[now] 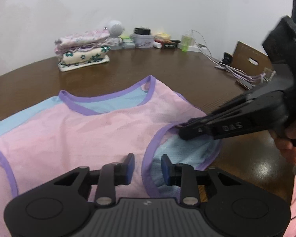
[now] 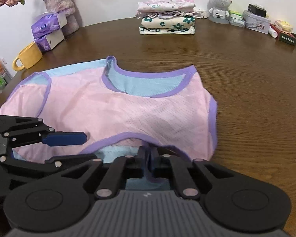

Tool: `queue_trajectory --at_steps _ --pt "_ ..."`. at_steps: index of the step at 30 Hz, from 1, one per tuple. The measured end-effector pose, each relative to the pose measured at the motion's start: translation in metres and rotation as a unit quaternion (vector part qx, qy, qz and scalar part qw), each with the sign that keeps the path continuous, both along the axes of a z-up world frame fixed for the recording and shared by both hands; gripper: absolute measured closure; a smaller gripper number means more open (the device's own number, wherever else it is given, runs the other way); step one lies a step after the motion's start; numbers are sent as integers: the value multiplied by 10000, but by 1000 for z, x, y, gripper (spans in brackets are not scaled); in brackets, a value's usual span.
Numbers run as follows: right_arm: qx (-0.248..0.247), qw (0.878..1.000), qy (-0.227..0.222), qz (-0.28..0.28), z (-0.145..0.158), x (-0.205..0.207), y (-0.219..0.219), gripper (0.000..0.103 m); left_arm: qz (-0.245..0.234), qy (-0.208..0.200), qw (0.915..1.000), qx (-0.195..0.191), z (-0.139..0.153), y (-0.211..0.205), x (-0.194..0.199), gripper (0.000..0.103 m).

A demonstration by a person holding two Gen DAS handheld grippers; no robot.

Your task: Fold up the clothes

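Between the pads of the right gripper (image 2: 149,156): purple armhole trim of the pink vest (image 2: 112,106), pinched tight, jaws nearly closed on it. At the left gripper (image 1: 146,166): 2 blue pads (image 1: 129,167) narrowly apart, straddling the same trim near the blue lining, not pressing cloth. Beyond, vest spread flat on the brown table (image 2: 246,83), neckline away from the grippers. Farther back, a stack of folded clothes (image 2: 166,15). Risks: thin trim slipping free when lifted; left jaws closing on 1 layer only, leaving a crooked fold; mesh dragging and bunching.
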State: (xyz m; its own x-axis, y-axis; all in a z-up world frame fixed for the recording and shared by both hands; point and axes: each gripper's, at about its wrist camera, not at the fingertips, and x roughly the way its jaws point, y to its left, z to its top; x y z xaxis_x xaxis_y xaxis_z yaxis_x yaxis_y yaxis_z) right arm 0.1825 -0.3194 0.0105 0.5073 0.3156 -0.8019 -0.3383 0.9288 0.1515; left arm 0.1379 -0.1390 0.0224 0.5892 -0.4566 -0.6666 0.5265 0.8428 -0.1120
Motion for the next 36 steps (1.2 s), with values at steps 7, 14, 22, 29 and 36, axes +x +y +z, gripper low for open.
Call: queue_trajectory --at_steps 7,14,22,29,36 --pt "307 9994 -141 67 5 -8 -14 94 737 134 9960 -493 5 6 1 85" --pt "311 9992 -145 206 1 0 -10 93 888 183 9952 -375 -1 -22 2 83" --pt "150 9992 -244 281 -4 -5 -18 100 1012 170 9940 -385 -4 -18 0 83" --pt "519 9961 -585 412 12 -27 -33 87 1012 -38 9932 -575 9 -9 -14 71" --pt "342 9963 -670 427 8 -43 -43 76 921 -55 9952 -309 12 2 -35 68"
